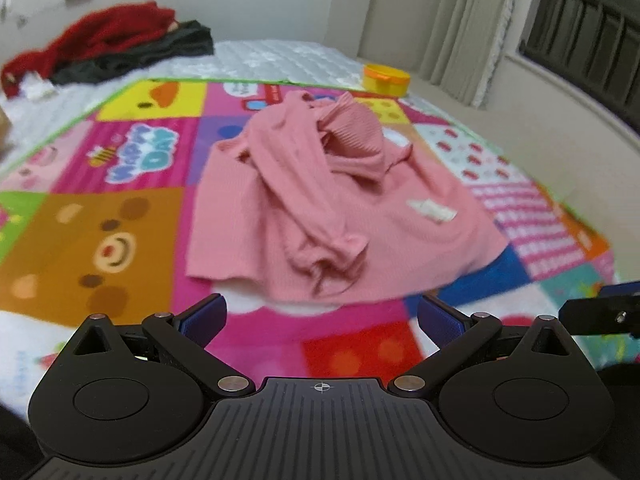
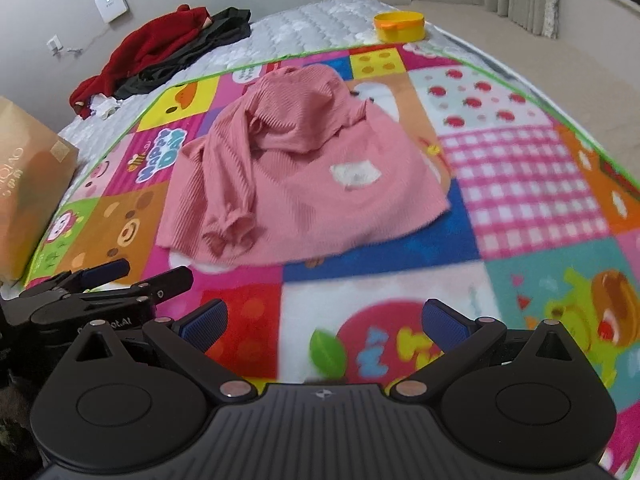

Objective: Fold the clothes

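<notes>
A pink ribbed sweater (image 1: 320, 208) lies rumpled on a colourful patchwork play mat (image 1: 120, 220), sleeves folded over its body and a white patch on the front; it also shows in the right wrist view (image 2: 296, 176). My left gripper (image 1: 320, 316) is open and empty, just short of the sweater's near hem. My right gripper (image 2: 326, 320) is open and empty, over the mat (image 2: 520, 184) nearer than the sweater. The left gripper (image 2: 148, 276) shows at the left of the right wrist view.
A red garment (image 2: 148, 48) and a dark garment (image 2: 192, 56) lie heaped on the white mattress (image 2: 320, 16) by the wall. A yellow tub (image 2: 400, 26) stands at the mat's far edge. A brown box (image 2: 28, 184) stands at the left. Curtains (image 1: 452, 20) hang at the back right.
</notes>
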A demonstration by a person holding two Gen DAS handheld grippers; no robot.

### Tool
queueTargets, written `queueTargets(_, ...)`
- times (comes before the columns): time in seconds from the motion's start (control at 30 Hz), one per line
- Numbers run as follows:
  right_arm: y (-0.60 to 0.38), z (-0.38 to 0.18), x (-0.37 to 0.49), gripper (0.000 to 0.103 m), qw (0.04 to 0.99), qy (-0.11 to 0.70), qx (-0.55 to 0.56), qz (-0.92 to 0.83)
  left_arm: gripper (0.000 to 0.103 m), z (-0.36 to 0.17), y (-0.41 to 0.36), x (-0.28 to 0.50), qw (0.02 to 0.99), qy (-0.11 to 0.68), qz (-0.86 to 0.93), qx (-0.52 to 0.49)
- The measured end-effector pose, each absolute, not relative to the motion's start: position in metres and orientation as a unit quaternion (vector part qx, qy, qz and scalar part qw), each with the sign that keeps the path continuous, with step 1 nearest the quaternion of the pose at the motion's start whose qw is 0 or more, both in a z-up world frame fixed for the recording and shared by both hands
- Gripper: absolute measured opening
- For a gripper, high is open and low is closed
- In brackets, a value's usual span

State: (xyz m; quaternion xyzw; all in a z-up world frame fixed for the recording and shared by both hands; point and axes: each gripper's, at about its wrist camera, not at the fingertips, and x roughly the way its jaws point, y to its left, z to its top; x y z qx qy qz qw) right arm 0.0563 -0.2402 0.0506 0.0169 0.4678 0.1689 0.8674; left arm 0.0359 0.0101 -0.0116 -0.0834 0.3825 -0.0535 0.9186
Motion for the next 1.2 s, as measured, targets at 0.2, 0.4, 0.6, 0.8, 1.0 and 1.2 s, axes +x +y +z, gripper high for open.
queueTargets(0.2, -0.237, 0.048, 0.114, 0.103, 0.893, 0.419, -0.003, 0.166, 0.103, -0.021, 0.018, 0.092, 0.909, 0.398, -0.062, -0.111)
queueTargets(0.4, -0.224, 0.005, 0.188, 0.103, 0.903, 0.406, -0.008, 0.141, 0.103, -0.028, 0.013, 0.154, 0.927, 0.364, -0.070, -0.054)
queueTargets(0.6, -0.211, -0.040, 0.235, 0.103, 0.895, 0.424, 0.002, 0.140, 0.103, -0.046, 0.038, 0.170, 0.925, 0.357, -0.085, -0.103)
queueTargets(0.8, -0.215, -0.071, 0.252, 0.103, 0.877, 0.461, 0.028, 0.129, 0.102, -0.039, 0.043, 0.172, 0.932, 0.341, -0.092, -0.086)
queueTargets(1.0, -0.210, -0.055, 0.254, 0.102, 0.866, 0.469, -0.034, 0.169, 0.102, -0.024, 0.063, 0.175, 0.938, 0.334, -0.057, -0.069)
queueTargets(1.2, -0.233, -0.040, 0.266, 0.073, 0.918, 0.374, -0.016, 0.134, 0.090, -0.036, 0.085, 0.200, 0.923, 0.374, -0.041, -0.082)
